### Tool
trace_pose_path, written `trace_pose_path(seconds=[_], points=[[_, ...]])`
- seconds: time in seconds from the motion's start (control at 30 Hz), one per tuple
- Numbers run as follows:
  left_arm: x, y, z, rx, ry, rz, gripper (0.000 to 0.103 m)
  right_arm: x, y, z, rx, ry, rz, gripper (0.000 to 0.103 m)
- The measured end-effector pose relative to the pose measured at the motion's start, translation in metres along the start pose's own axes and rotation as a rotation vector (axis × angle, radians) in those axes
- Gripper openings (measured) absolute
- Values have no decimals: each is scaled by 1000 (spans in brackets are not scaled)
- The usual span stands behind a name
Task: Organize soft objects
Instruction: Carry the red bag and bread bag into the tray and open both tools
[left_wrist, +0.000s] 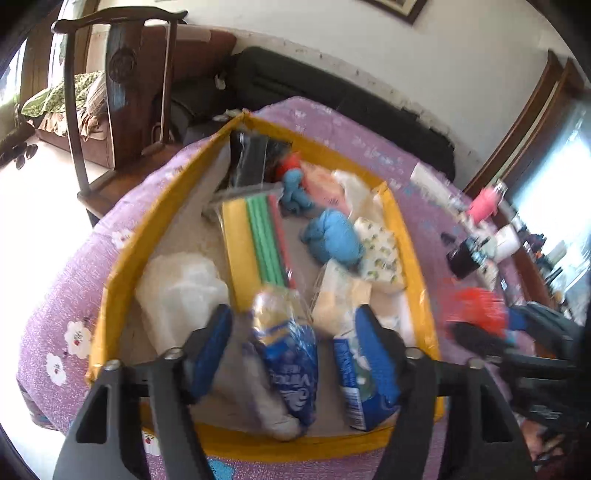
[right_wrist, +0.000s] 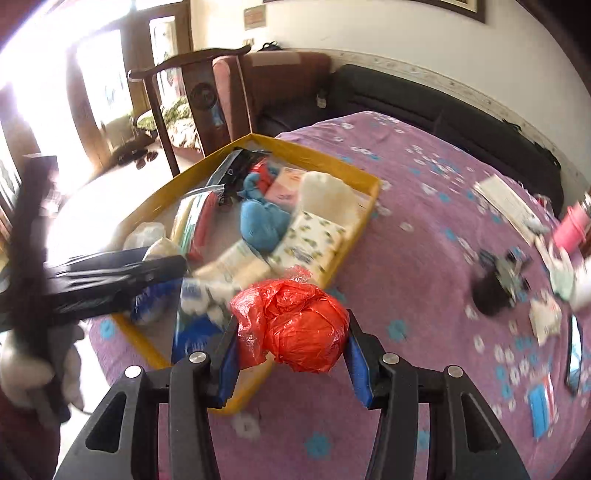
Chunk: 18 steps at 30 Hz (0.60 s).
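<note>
A yellow-rimmed cardboard tray (left_wrist: 400, 236) (right_wrist: 364, 218) on a purple flowered cloth holds soft things: a blue cloth (left_wrist: 334, 238) (right_wrist: 262, 221), tissue packs (left_wrist: 380, 254), a white bag (left_wrist: 181, 284), a blue plush (left_wrist: 295, 192). My left gripper (left_wrist: 295, 347) is open above the tray's near end, over a blue tissue pack (left_wrist: 291, 365); it also shows in the right wrist view (right_wrist: 147, 277). My right gripper (right_wrist: 291, 347) is shut on a crumpled red plastic bag (right_wrist: 295, 321), held just right of the tray's near corner; the bag shows blurred in the left wrist view (left_wrist: 476, 306).
A pink bottle (right_wrist: 572, 225), a black object (right_wrist: 495, 288), papers (right_wrist: 506, 201) and a blue card (right_wrist: 541, 410) lie on the cloth to the right. A dark wooden chair (left_wrist: 122, 85) and a black sofa (right_wrist: 424, 99) stand behind.
</note>
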<state>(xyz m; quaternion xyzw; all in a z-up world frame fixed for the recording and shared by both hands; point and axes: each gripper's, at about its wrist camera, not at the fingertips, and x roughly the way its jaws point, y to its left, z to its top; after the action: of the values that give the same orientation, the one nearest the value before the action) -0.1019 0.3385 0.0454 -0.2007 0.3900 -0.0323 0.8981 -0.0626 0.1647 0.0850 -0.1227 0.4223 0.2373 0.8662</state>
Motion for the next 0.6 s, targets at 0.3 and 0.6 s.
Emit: trace_pose_path(seconds=[0.3,0.6], points=[[-42,25,-1,-48,-139,4,84,41,6,23,14,48,6,68],[-42,29,-6,-87,-148,12,85,15,-26,18,125,-17,-11,79]])
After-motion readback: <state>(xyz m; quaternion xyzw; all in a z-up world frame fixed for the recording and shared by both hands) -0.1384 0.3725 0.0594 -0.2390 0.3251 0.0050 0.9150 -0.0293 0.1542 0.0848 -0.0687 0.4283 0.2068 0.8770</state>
